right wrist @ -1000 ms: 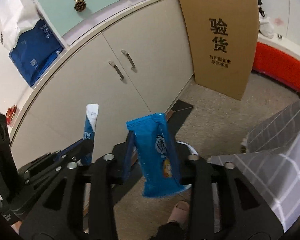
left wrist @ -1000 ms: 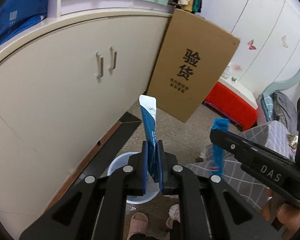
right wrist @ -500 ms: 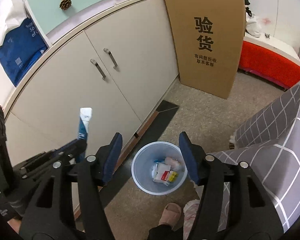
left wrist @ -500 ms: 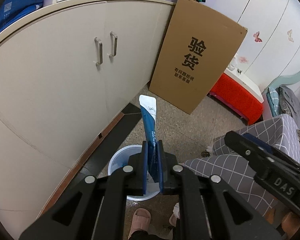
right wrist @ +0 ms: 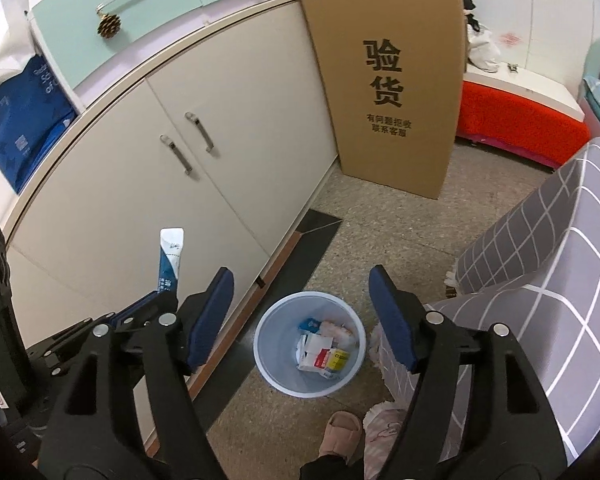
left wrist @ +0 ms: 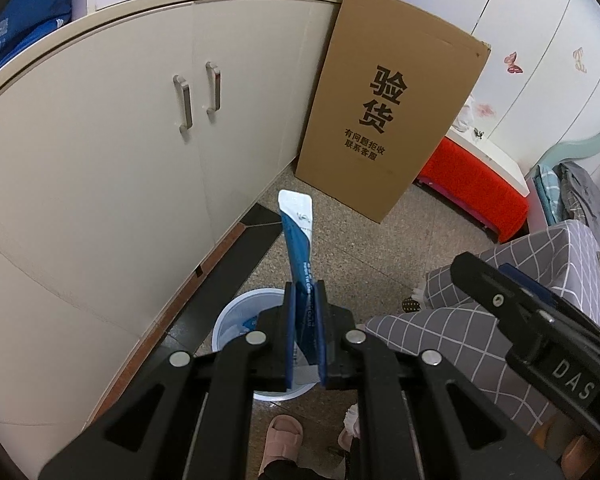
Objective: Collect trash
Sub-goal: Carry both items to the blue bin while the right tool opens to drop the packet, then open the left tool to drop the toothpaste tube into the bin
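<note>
Left wrist view: a blue-and-white sachet point(left wrist: 298, 240) stands upright, pinched by the left gripper point(left wrist: 305, 336) above the white bin point(left wrist: 236, 316). Right wrist view alone shows the wrappers point(right wrist: 324, 354) inside the bin, at 6 o'clock of the cardboard box point(right wrist: 392, 80); the right gripper point(right wrist: 302, 316) tilts downward, jaws opening, nothing between them.

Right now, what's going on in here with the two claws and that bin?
A person is binning trash with two handheld claws. The left claw is shut on a blue and white sachet, held above the wastebasket. The right claw is empty, its jaws opening over the wastebasket, which already holds several wrappers.
</note>
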A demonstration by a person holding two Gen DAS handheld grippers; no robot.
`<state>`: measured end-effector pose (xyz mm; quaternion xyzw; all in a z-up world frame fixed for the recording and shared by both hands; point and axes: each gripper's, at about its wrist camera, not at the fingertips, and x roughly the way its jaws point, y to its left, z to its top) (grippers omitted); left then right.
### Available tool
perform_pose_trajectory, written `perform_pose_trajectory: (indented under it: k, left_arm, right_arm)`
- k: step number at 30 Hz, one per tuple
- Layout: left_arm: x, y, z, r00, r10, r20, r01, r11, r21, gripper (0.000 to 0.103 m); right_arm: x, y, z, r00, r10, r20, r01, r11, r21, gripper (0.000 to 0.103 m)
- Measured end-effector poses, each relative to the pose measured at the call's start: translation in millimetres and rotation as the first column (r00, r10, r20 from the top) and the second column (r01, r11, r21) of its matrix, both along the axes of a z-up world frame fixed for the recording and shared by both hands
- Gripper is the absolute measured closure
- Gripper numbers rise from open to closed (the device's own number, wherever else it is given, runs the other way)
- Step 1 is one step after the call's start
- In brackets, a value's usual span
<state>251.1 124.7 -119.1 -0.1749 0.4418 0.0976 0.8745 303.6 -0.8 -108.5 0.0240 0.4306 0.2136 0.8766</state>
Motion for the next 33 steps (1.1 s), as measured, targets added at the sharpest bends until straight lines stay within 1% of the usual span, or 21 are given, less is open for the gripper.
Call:
perform_pose_trajectory:
  k: [5,8,10,11,12,13,16,21,27,33]
  left_arm:
    - [5.8,-2.6,1.3,1.0,0.0,0.0,0.0,1.0,0.003,0.094]
    - [10.7,-3.6,1.3,1.0,0.002,0.001,-0.002,1.0,0.003,0.092]
    - [13.9,-2.7,-1.1,1.0,0.013,-0.017,-0.012,1.0,0.009,0.076]
    - [14.8,-2.5,-3.0,0.999,0.021,-0.028,-0.02,1.0,0.015,0.055]
    - [15.5,-2.6,-3.6,0.999,0.033,-0.034,-0.032,0.999,0.025,0.04]
    - [14.7,-2.4,-4.5,0.998,0.048,-0.037,-0.047,0.998,0.037,0.039]
    - [13.7,-0.9,-8.1,0.997,0.056,-0.045,-0.055,0.998,0.019,0.038]
    - [10.5,3.9,-9.1,0.995,0.083,-0.052,-0.083,0.996,0.019,0.038]
    - [4.7,8.2,0.1,0.994,0.104,-0.029,-0.103,0.994,0.029,0.037]
    - [-4.2,11.9,12.8,0.991,0.137,-0.007,-0.137,0.99,0.028,0.037]
  right_arm:
    - [1.5,-3.2,0.3,0.999,-0.032,0.003,0.032,0.999,0.0,0.03]
    - [2.2,-5.6,0.4,0.999,-0.043,0.003,0.043,0.999,0.003,0.029]
    - [2.7,-5.2,-0.5,0.999,-0.046,-0.003,0.046,0.999,-0.001,0.029]
    - [3.2,-4.6,-0.9,0.999,-0.049,-0.005,0.049,0.999,-0.003,0.029]
    - [3.8,-4.4,-1.0,0.999,-0.05,-0.008,0.05,0.999,-0.002,0.028]
    - [4.2,-4.3,-1.5,0.999,-0.051,-0.011,0.051,0.999,-0.002,0.028]
    - [4.5,-2.2,-1.7,0.999,-0.051,-0.014,0.051,0.999,-0.004,0.028]
    - [4.9,-1.5,-1.9,0.999,-0.052,-0.016,0.052,0.999,-0.005,0.028]
    - [5.7,-1.1,-1.8,0.999,-0.049,-0.017,0.049,0.999,-0.007,0.028]
    - [2.3,-5.3,6.2,0.999,-0.037,0.006,0.037,0.999,0.025,0.028]
